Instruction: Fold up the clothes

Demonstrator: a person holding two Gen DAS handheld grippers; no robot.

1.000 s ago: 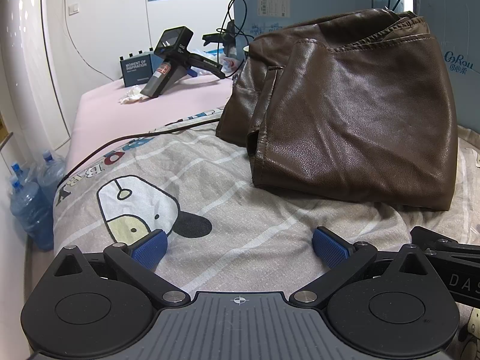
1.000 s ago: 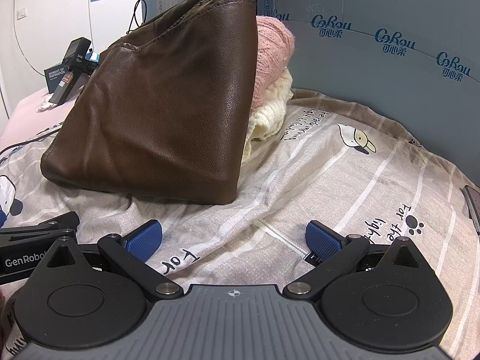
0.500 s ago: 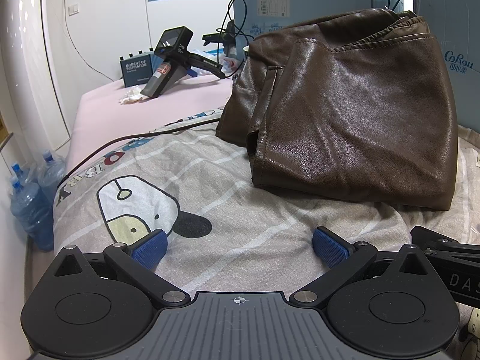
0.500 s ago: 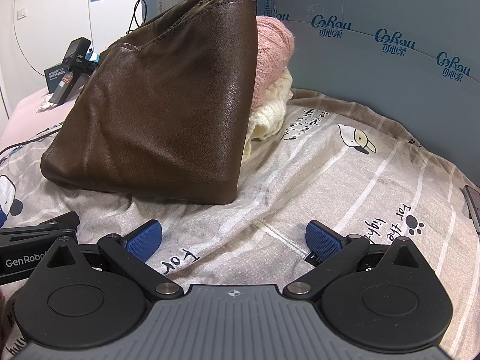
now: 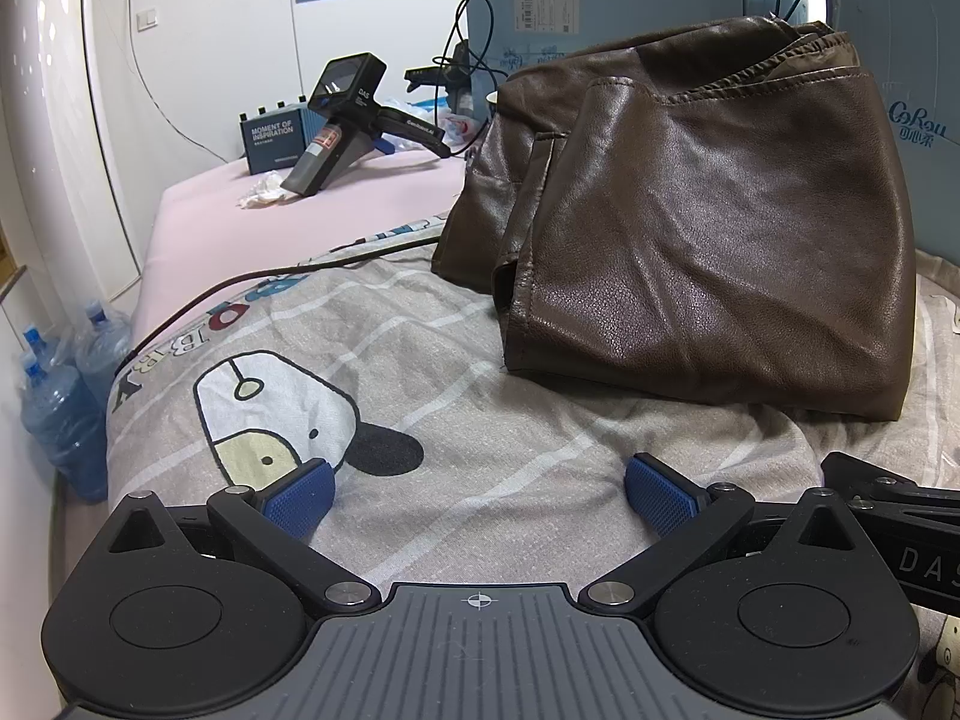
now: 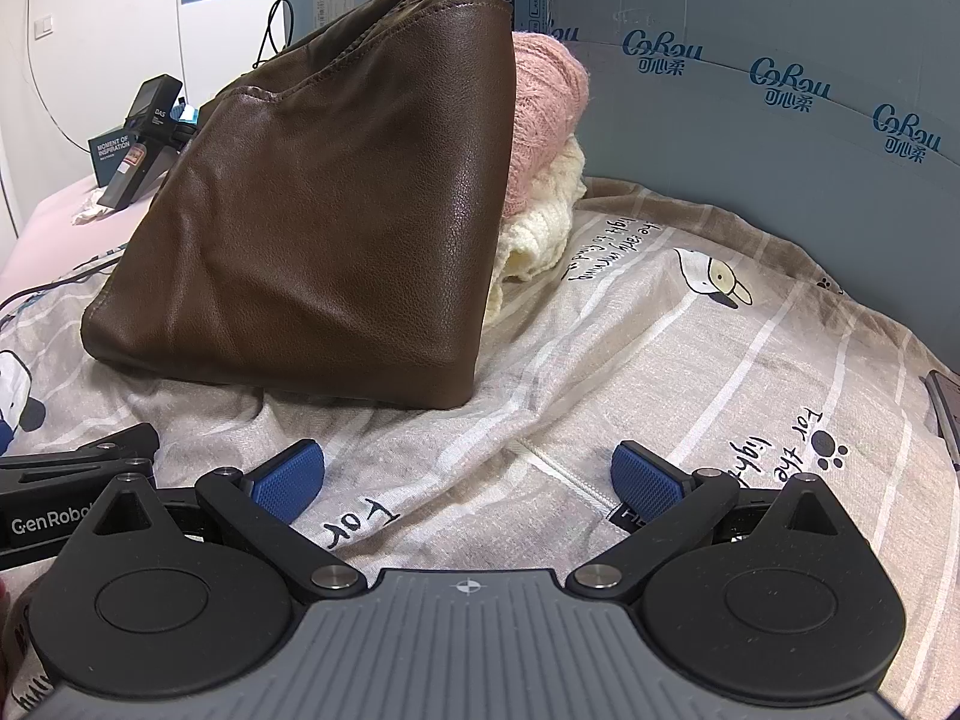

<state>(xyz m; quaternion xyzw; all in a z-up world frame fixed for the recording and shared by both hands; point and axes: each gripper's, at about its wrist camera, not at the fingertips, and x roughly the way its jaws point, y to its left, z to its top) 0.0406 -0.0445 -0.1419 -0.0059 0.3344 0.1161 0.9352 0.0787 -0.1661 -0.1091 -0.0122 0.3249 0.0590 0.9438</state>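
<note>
- The left gripper [image 5: 477,495] hangs low over the printed bedsheet [image 5: 420,372] with its blue pads spread wide and nothing between them; the right gripper [image 6: 465,477] is likewise spread and empty, low in its own view.
- The brown leather garment [image 5: 708,252] fills the upper right of the left view and the upper centre of the right view, already folded into a thick bundle on the sheet, apart from both grippers.
- Risk: the leather looks stiff and slick, so a shallow pinch on its rounded lower edge may slip off, or the springy layers may open when released.
- Risk: closing low near that edge may catch the loose sheet along with the garment and drag it.
- Risk: the pink knit [image 6: 543,84] and cream knit [image 6: 540,222] lean just behind the bundle at upper centre; pushing the bundle back may topple them.
- Risk: the black cable [image 5: 252,282] crossing the sheet at mid left may snag a sweeping left gripper.
</note>
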